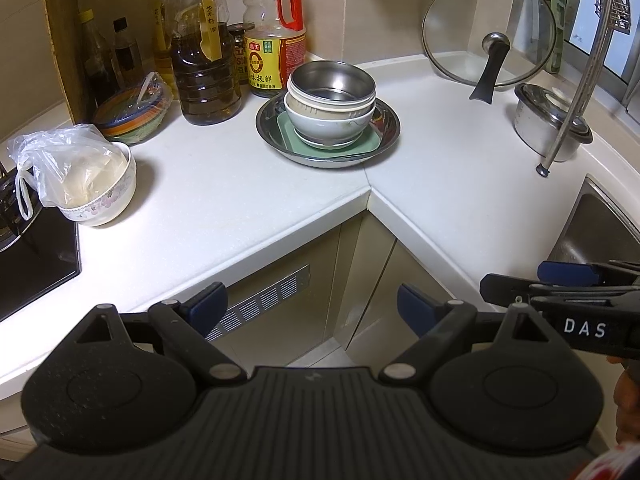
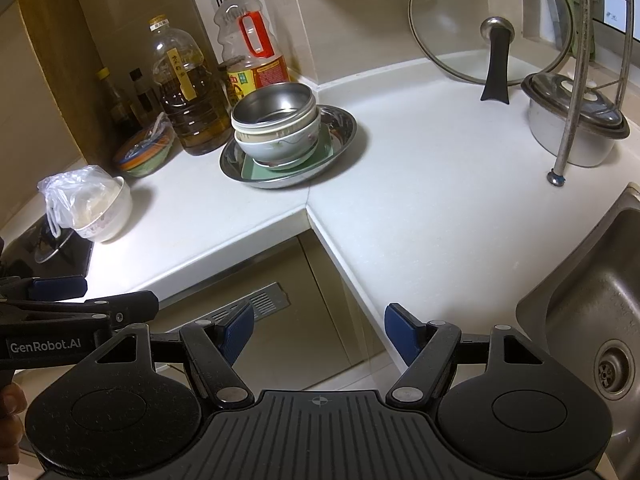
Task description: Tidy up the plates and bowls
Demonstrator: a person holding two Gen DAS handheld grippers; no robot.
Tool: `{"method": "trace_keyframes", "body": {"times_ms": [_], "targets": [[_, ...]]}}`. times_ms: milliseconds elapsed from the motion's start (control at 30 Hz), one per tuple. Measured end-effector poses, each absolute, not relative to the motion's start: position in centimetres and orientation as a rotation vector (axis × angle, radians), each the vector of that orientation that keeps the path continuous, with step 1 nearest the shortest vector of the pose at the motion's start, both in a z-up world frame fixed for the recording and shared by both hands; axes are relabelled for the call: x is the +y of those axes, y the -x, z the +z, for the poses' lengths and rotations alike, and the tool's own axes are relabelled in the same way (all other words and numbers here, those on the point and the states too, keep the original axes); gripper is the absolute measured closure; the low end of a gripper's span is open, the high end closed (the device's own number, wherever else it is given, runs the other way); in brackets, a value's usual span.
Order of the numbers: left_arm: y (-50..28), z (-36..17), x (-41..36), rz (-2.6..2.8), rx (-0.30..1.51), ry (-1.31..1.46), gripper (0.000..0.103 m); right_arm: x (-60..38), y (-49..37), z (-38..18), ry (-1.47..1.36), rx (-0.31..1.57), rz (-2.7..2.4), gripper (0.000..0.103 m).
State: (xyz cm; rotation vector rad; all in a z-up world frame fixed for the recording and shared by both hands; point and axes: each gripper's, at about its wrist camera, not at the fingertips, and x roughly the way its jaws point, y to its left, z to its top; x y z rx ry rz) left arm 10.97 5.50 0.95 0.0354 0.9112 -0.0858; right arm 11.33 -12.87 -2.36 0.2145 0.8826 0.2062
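A round steel plate (image 1: 390, 126) (image 2: 344, 128) sits on the white corner counter. On it lies a green square plate (image 1: 370, 145) (image 2: 324, 152), and stacked above are a white bowl (image 1: 330, 124) (image 2: 280, 148), a cream bowl (image 1: 294, 106) and a steel bowl (image 1: 332, 80) (image 2: 276, 106) on top. My left gripper (image 1: 310, 304) and right gripper (image 2: 320, 332) both hang open in front of the counter edge, well short of the stack, with nothing between their blue pads. Each gripper also shows at the edge of the other's view.
A floral bowl with a plastic bag (image 1: 104, 192) (image 2: 108, 216) and stacked coloured bowls (image 1: 134, 114) stand left. Oil and sauce bottles (image 1: 206, 56) line the back. A glass lid (image 1: 490, 32), a lidded pot (image 1: 550, 120), a rack leg (image 1: 560, 136) and the sink (image 2: 592, 304) are right. A stove (image 1: 36, 264) is far left.
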Motion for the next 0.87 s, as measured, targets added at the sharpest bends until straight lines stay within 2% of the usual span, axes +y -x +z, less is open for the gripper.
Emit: {"method": "trace_keyframes", "body": {"times_ms": [867], "targets": [[-11.83, 1.13, 5.68, -0.099, 0.905, -0.037, 0.012, -12.80, -11.58, -2.30, -0.212, 0.884, 0.207, 0.031]]}}
